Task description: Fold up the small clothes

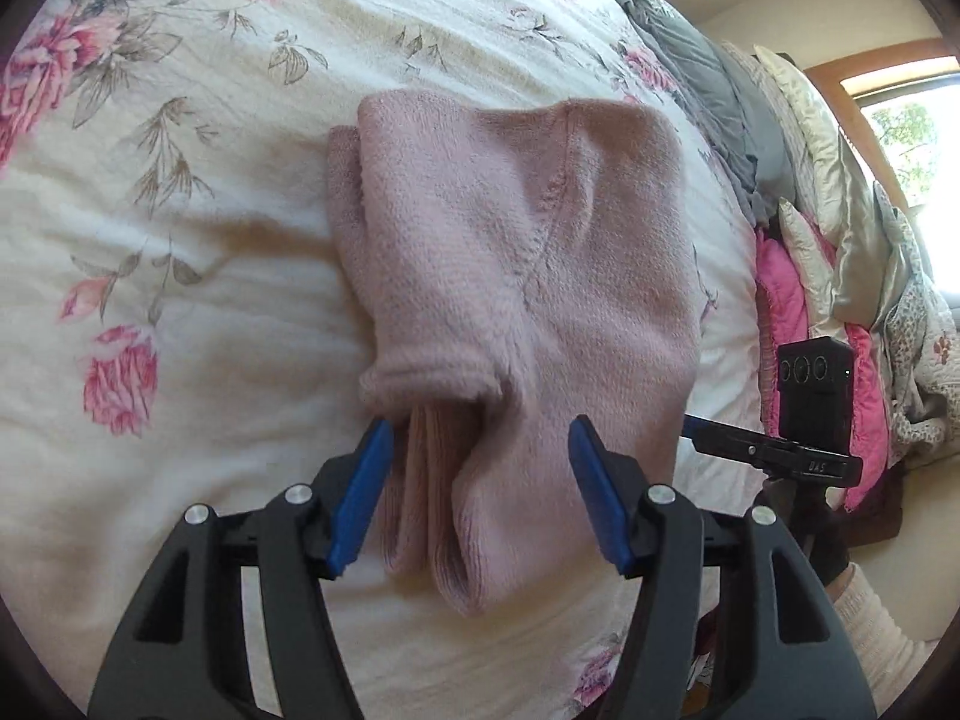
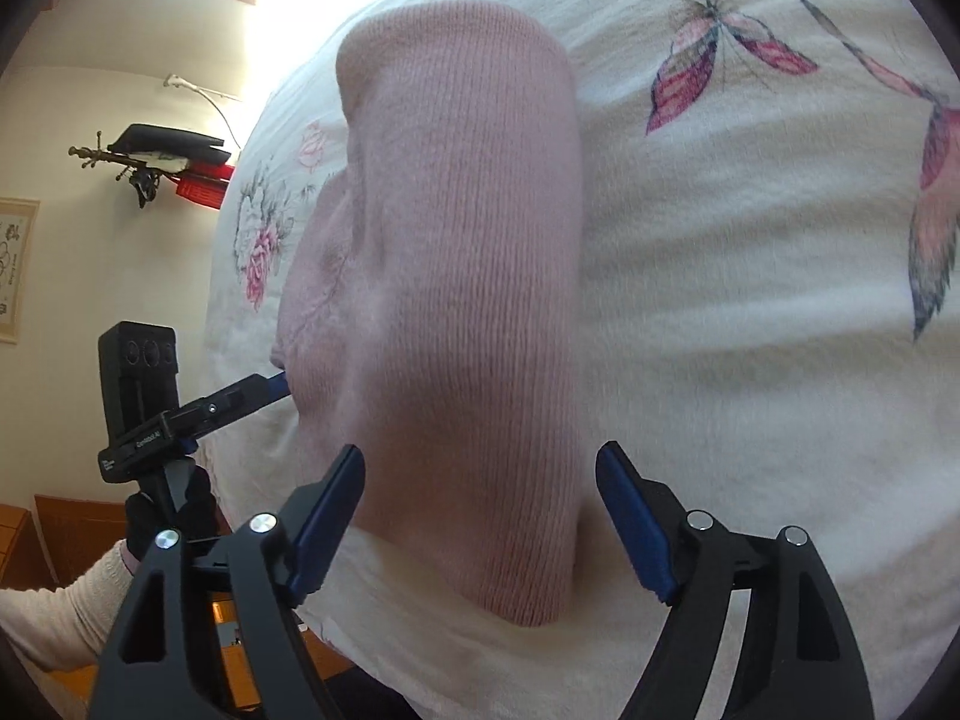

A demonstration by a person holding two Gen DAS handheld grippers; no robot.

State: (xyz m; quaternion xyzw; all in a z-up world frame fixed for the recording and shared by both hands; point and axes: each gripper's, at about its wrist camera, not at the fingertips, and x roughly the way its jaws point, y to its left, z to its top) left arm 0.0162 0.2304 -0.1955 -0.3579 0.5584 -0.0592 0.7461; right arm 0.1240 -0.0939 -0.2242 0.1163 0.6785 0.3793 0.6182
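A pink fuzzy knit garment [image 1: 498, 252] lies folded on a white bedspread [image 1: 198, 276] printed with pink flowers. A cuffed end and ribbed layers face my left gripper [image 1: 480, 426], which is open, its blue pads on either side of the garment's near end. In the right wrist view the same garment [image 2: 462, 276] shows as a long smooth fold. My right gripper [image 2: 480, 453] is open and straddles its near end. The right gripper [image 1: 696, 423] also appears at the garment's right edge, and the left gripper [image 2: 276, 384] has its tip at the left edge.
A pile of grey, pink and cream bedding [image 1: 804, 192] lines the far side of the bed, below a window [image 1: 900, 120]. A wall rack [image 2: 150, 162], a framed picture [image 2: 15, 264] and wooden furniture [image 2: 60, 528] stand beyond the bed edge. A gloved hand [image 2: 171, 513] holds the left gripper.
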